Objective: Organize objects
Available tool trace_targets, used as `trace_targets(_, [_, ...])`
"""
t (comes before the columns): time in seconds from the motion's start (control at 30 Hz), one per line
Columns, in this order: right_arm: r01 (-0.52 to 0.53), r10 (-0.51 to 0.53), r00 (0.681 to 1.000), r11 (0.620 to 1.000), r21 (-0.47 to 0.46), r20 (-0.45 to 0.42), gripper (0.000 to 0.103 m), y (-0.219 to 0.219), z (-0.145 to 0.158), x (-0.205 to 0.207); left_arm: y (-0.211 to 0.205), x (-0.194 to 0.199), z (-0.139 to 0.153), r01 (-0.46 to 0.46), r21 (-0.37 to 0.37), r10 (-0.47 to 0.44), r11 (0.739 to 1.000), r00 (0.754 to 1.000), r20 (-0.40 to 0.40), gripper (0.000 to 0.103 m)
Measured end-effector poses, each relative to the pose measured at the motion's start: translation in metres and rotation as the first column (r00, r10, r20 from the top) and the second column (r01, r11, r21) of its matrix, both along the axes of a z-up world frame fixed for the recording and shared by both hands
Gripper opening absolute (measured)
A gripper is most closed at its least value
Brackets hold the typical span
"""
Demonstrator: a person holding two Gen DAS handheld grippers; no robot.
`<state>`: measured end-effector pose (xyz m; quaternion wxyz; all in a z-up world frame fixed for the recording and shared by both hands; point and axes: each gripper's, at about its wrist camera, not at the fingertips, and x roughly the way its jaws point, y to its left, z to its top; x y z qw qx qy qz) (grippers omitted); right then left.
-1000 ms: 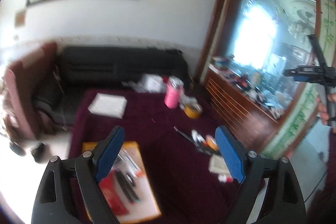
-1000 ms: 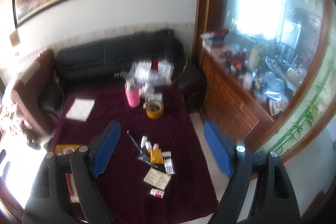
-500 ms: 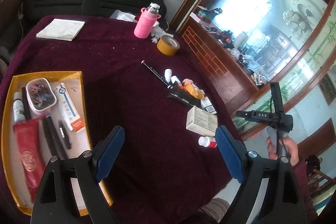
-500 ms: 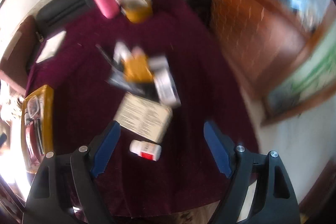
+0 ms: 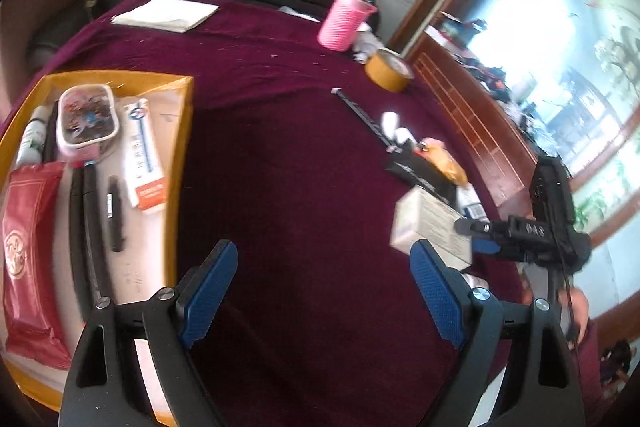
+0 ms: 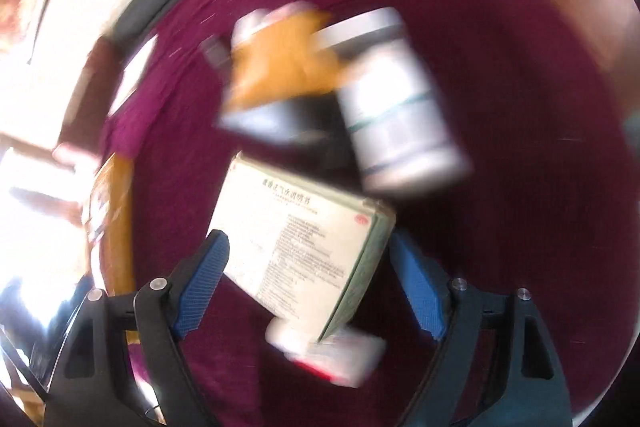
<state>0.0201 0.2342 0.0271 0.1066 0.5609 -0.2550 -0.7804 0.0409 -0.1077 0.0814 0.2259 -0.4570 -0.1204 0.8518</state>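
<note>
Medicine box (image 6: 304,247) is being framed between the 2 blue pads of the right gripper (image 6: 308,279), whose jaws are standing wide apart; no contact between pads and box is being shown, although the view is blurred. The box is lying flat on the maroon tablecloth (image 5: 304,187), at the near end of a loose cluster of small items. Its long axis is being presented diagonally, from upper left to lower right in the right wrist view, so it is not being squared to the jaw line. A judgement is being made that a wrist roll is being called for before closure, so that the pads are brought onto the 2 long sides.

A small white bottle with a red band (image 6: 320,347) is being seen just beside the box's near corner, possibly partly under it; this cannot be told. A larger white bottle (image 6: 400,107) is lying just beyond the far corner.

The left gripper (image 5: 324,291) is being held open over bare cloth, with nothing between its pads. The box (image 5: 428,227) is lying to its right, near the right gripper's body (image 5: 532,227). The yellow tray (image 5: 178,155), already holding several items, is lying to the left, nearer the left gripper. The right hand is being judged the nearer for the pick.
</note>
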Motion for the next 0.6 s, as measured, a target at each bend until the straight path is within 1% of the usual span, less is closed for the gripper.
trace_targets(0.07, [-0.113,0.113,0.994,0.992,-0.048,-0.009,0.083,-0.040,0.001,-0.006,-0.008,-0.005,-0.004,-0.021,0.010,0.021,1.000,1.000,0.005,0.084])
trace_targets(0.1, [-0.189,0.190,0.982,0.977,-0.099,-0.005,0.083,-0.063,0.001,-0.009,-0.011,-0.007,-0.005,-0.027,0.013,0.027,1.000,1.000,0.004,0.084])
trace_targets(0.13, [-0.235,0.236,0.972,0.964,-0.129,-0.002,0.083,-0.079,0.002,-0.011,-0.015,-0.007,-0.006,-0.028,0.016,0.028,0.999,1.000,0.002,0.084])
trace_targets(0.17, [-0.254,0.255,0.967,0.959,-0.128,-0.007,0.083,-0.088,0.006,-0.012,-0.017,-0.009,-0.008,-0.024,0.017,0.024,1.000,1.000,0.001,0.084])
trace_targets(0.2, [-0.261,0.260,0.965,0.961,-0.097,-0.022,0.083,-0.096,0.014,-0.014,-0.019,-0.010,-0.009,-0.014,0.017,0.014,1.000,1.000,0.002,0.084])
trace_targets(0.3, [-0.230,0.230,0.972,0.973,0.004,-0.058,0.083,-0.092,0.032,-0.012,-0.019,-0.018,-0.014,0.009,0.025,-0.009,1.000,1.000,0.018,0.084])
trace_targets(0.37, [-0.166,0.169,0.982,0.985,0.042,-0.081,0.083,-0.071,0.042,0.000,-0.009,-0.026,-0.020,0.025,0.016,-0.026,1.000,0.998,0.054,0.084])
trace_targets(0.43, [-0.089,0.094,0.988,0.995,0.049,-0.124,0.083,-0.041,0.045,0.017,0.004,-0.032,-0.021,0.066,0.017,-0.067,0.998,0.995,0.070,0.084])
trace_targets(0.47, [-0.057,0.063,0.988,0.997,0.052,-0.141,0.083,-0.031,0.045,0.026,0.011,-0.035,-0.021,0.072,0.011,-0.072,0.997,0.994,0.076,0.084])
trace_targets(0.53, [0.025,-0.017,0.987,0.999,0.045,-0.160,0.083,-0.008,0.037,0.037,0.024,-0.043,-0.016,0.053,0.019,-0.054,0.998,0.997,0.058,0.084])
trace_targets(0.6, [0.055,-0.052,0.986,0.998,0.016,-0.159,0.083,0.008,0.033,0.039,0.036,-0.052,-0.010,-0.001,0.013,0.001,1.000,0.999,0.033,0.084])
